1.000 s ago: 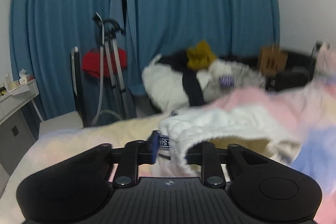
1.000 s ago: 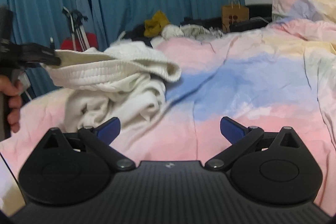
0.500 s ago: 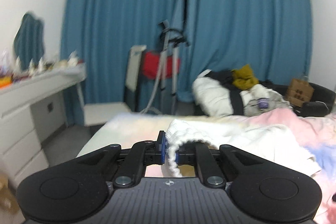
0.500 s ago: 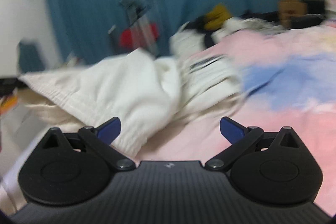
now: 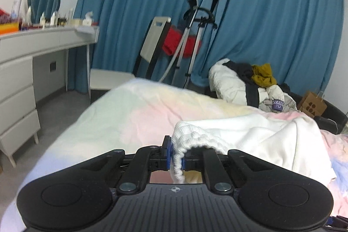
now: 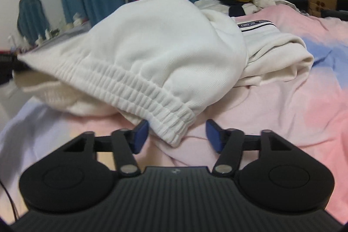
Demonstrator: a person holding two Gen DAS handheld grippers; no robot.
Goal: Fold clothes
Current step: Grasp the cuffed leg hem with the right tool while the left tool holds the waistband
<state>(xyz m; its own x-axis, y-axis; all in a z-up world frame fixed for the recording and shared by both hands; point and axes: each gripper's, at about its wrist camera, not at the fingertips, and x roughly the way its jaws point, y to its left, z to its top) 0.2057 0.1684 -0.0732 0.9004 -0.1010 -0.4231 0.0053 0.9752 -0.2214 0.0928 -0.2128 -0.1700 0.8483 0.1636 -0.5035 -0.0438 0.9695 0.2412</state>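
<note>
White garment (image 6: 165,40) bunched on the bed (image 6: 293,84), waistband lifted. Left gripper (image 5: 176,159) jaws pinching the ribbed band at one end. Right gripper (image 6: 175,134) jaws closing, band corner between them, not yet pinched. Get the full elastic in, then pull taut.

Both views are lit by soft, even indoor light, bright enough and without glare or hard shadows. The fisheye lenses bend the blue curtains (image 5: 271,25) and darken the corners. The near bedspread (image 5: 121,121) is smeared in the left view (motion blur), and the right view's left edge is blurred.
</note>
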